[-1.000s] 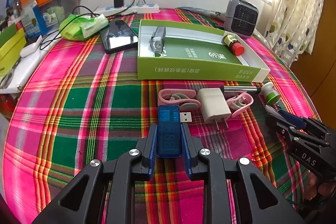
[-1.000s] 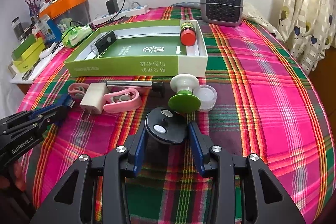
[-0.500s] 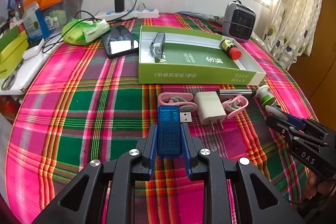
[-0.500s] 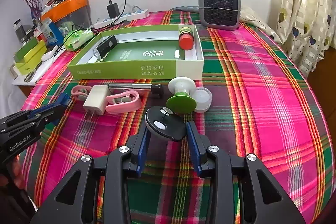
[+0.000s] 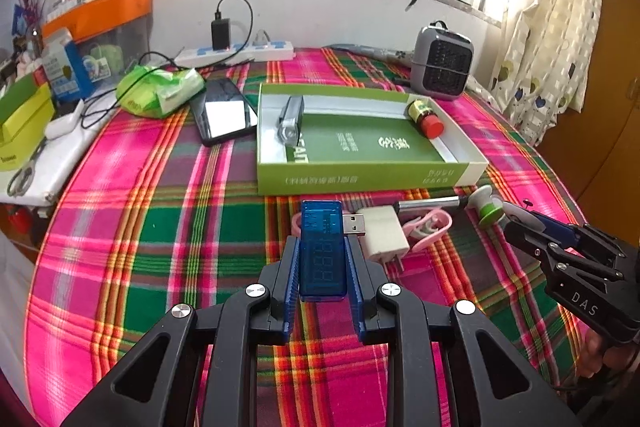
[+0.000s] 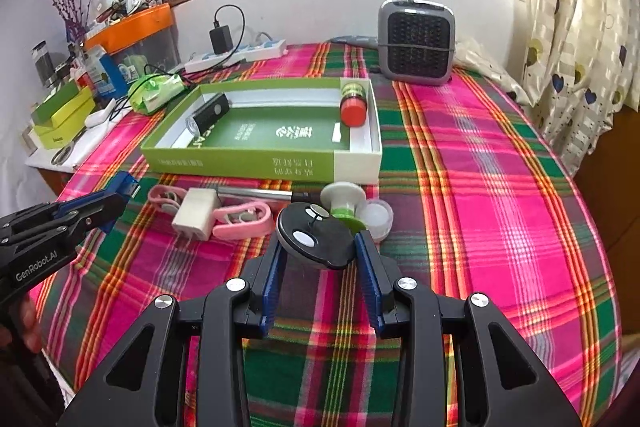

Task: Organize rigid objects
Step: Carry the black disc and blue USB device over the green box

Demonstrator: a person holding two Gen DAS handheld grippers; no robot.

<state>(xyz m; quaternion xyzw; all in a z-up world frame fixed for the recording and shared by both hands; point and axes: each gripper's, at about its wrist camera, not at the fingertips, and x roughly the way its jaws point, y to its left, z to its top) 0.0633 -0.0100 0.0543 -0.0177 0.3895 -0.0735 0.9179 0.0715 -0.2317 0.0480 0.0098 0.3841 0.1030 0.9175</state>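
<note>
My left gripper (image 5: 323,247) is shut on a translucent blue USB meter (image 5: 322,267), held above the plaid tablecloth with its plug pointing right. My right gripper (image 6: 320,243) is shut on a black round disc (image 6: 316,237) with white buttons. Ahead lies an open green box (image 5: 360,179) holding a black flashlight (image 5: 290,121) and a red-capped bottle (image 5: 426,117). In front of the box (image 6: 248,163) sit a white charger (image 6: 196,213), pink clips (image 6: 240,221), a metal rod (image 6: 256,193), a green-and-white knob (image 6: 344,197) and a clear cap (image 6: 376,217).
A phone (image 5: 224,111) and a green wipes pack (image 5: 160,91) lie left of the box. A grey heater (image 6: 416,45) stands behind it, a power strip (image 5: 236,53) along the wall. Boxes and a white tray (image 5: 60,163) crowd the left edge. A curtain (image 6: 580,39) hangs at right.
Both grippers have risen and pulled back a little. The right gripper's fingers closed onto the black disc and lifted it. The left kept hold of the USB meter.
</note>
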